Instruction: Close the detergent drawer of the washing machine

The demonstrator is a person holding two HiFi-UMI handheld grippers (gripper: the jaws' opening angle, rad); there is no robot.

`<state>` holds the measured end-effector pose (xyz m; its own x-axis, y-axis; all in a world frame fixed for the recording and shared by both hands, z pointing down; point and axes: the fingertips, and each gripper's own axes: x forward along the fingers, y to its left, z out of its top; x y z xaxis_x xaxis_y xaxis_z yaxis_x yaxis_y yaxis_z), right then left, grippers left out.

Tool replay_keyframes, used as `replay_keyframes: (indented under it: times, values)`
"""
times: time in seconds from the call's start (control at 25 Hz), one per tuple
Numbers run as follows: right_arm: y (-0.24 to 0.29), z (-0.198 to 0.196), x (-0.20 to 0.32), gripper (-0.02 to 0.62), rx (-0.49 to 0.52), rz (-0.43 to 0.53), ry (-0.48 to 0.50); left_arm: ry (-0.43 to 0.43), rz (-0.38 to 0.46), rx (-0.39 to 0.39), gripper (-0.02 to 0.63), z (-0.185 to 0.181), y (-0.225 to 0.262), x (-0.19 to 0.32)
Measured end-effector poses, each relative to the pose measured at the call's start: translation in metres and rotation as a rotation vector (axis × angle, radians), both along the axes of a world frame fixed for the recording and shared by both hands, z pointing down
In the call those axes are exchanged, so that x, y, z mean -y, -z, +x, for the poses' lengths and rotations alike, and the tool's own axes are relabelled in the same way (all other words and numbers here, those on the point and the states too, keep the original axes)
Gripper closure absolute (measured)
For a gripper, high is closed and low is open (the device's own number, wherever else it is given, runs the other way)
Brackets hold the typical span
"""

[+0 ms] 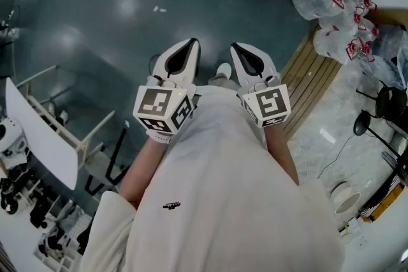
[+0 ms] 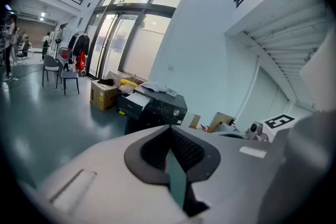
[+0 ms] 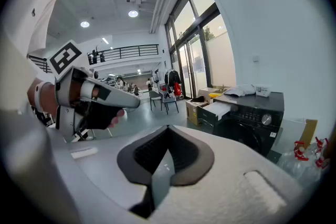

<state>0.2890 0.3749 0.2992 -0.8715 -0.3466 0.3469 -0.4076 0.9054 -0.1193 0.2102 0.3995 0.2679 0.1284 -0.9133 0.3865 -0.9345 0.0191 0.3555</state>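
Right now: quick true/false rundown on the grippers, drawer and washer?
1. The left gripper and right gripper are both shut, with nothing between the jaws. True.
2. The detergent drawer is pushed in flush. False: it sticks out of the washing machine.
3. The right gripper touches the drawer. False: the machine stands well away across the floor.
4. The washing machine is black. True.
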Motion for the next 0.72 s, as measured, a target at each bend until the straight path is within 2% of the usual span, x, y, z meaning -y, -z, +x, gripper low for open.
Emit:
replay_keyframes:
  times: [0.28, 0.48, 0.72]
  values:
    - [0.023, -0.018, -0.019, 0.594, 0.069, -0.010, -0.041, 0.009, 0.007, 0.000, 0.591, -0.011, 0.006, -0.023]
    - [0.037, -0.050, -0.028, 0.594, 0.098, 0.012, -0.096, 0.012, 0.022, -0.015, 0.591, -0.051, 0.011, -0.037]
    - [0.043, -0.081, -0.038, 0.594, 0.069, 0.048, -0.149, 0.011, 0.042, -0.044, 0.591, -0.085, 0.013, -0.051]
